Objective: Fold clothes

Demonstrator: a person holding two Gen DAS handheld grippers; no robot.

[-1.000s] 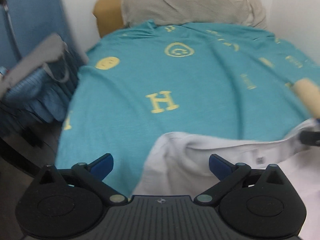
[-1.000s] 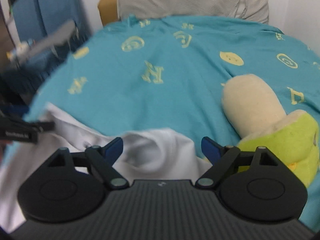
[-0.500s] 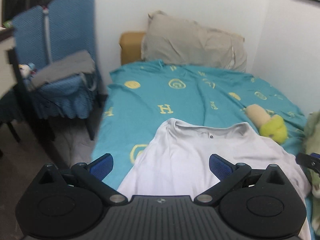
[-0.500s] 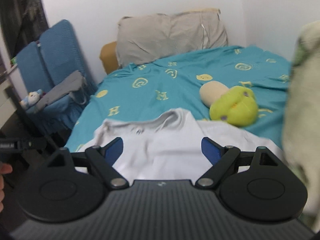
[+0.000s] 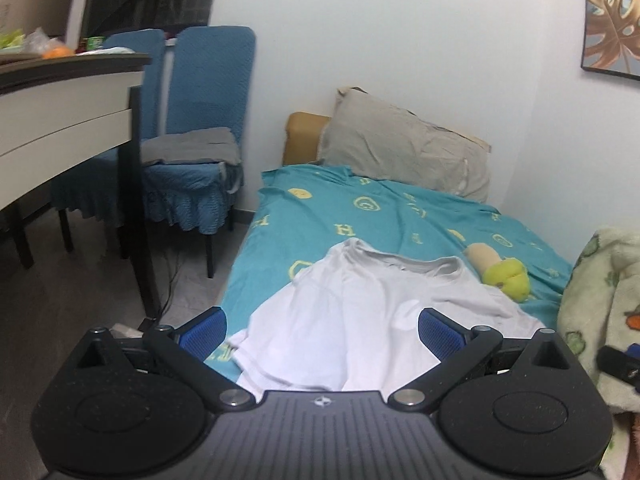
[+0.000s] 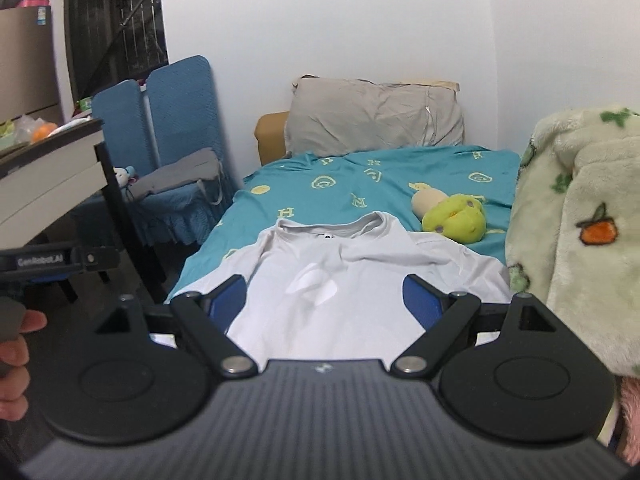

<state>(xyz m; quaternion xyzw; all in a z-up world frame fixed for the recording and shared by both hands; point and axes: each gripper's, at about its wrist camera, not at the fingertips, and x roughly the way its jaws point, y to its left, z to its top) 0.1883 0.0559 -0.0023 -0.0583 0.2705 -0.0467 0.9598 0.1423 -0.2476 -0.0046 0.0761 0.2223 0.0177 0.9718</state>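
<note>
Teal bedsheet (image 6: 400, 172) bears a white shirt (image 6: 340, 280); blue chairs (image 5: 200, 120) beside; both tools (image 5: 322, 330) (image 6: 328, 300) gape, empty.

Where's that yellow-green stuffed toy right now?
The stuffed toy lies on the teal bedsheet, right of the white T-shirt's collar, beside the fleece blanket.

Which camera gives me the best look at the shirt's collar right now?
The right wrist view: it faces the shirt squarely, so the collar shows as a full arc with its label. The left wrist view sees the collar at an angle from the left, without the label visible.
</note>
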